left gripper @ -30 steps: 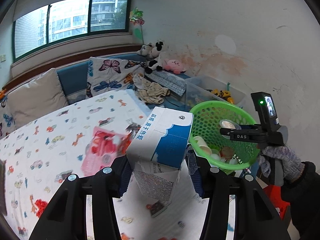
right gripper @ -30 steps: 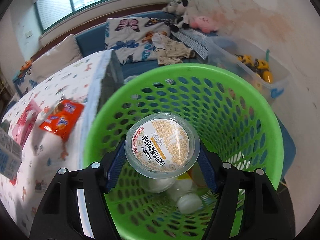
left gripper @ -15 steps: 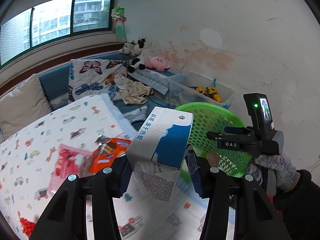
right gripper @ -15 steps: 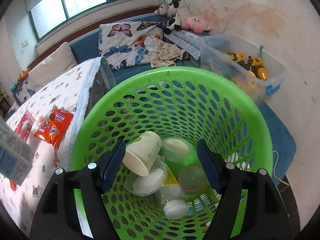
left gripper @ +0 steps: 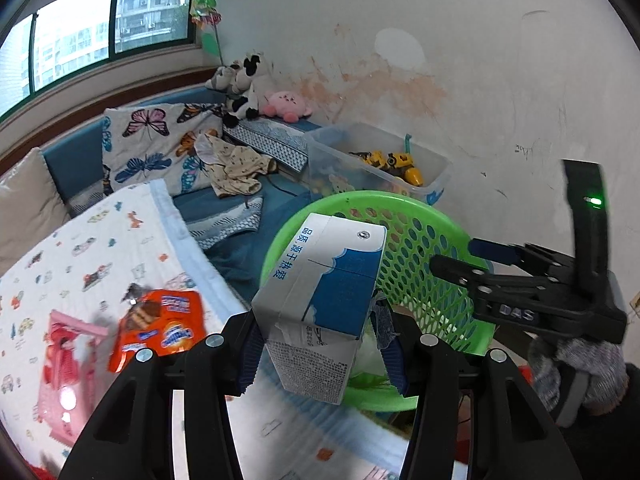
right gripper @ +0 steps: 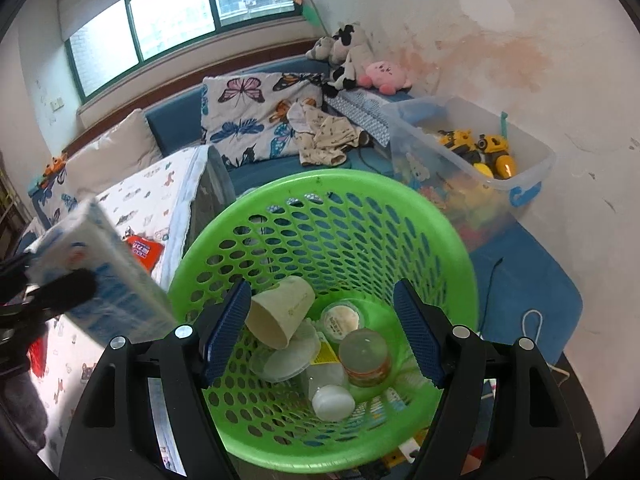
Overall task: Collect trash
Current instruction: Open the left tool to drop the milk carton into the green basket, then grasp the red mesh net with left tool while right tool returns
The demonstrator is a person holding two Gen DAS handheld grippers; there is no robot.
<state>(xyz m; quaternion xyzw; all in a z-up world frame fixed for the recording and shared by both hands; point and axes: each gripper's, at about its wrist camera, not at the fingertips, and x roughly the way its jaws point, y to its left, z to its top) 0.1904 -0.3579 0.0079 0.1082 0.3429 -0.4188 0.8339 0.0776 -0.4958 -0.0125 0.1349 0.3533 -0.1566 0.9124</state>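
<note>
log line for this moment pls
left gripper: shut on milk carton, beside green basket | right gripper: jaws just opened, empty, above basket | orange snack packet: on bed

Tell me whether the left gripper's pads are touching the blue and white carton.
Touching. In the left wrist view the left gripper has its blue pads pressed against both sides of the carton, lifting it.

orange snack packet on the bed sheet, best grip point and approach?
Judging from the left wrist view, take the orange snack packet by its near crimped edge, coming down from above at a shallow slant. It lies flat on the printed sheet, so the jaws can hardly span its faces; a thin edge pinches more readily. The pink packet sits close on its left, so come in from the basket side.
</note>
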